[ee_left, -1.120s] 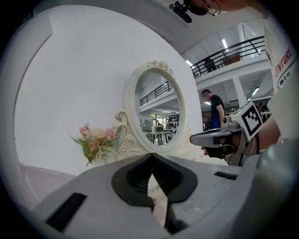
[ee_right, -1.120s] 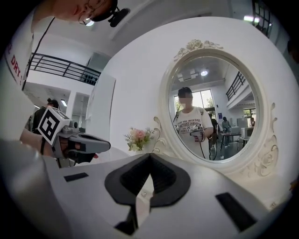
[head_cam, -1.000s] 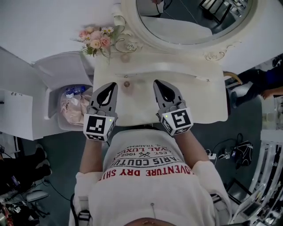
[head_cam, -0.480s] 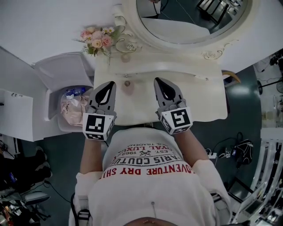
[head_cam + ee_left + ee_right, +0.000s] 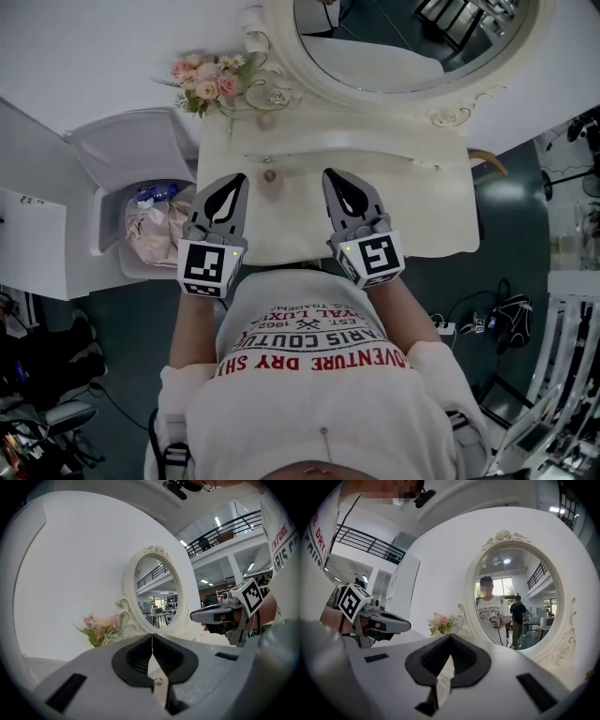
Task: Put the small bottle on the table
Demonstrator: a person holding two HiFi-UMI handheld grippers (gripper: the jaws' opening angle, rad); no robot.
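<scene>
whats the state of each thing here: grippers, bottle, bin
left gripper: shut, empty
right gripper: shut, empty
small bottle: on the table, between the two gripper tips, touched by neither
bin: lid up, pink bag inside

The person wears a white short-sleeved T-shirt (image 5: 319, 394) with red and black lettering across the chest. The left gripper (image 5: 240, 178) and the right gripper (image 5: 328, 174) are 2 grey, pointed shells lined with black ribbed pads (image 5: 138, 656). Each carries a white cube (image 5: 206, 268) with black square markers. 1 silver screw (image 5: 158, 680) shows at the left one's hinge.
</scene>
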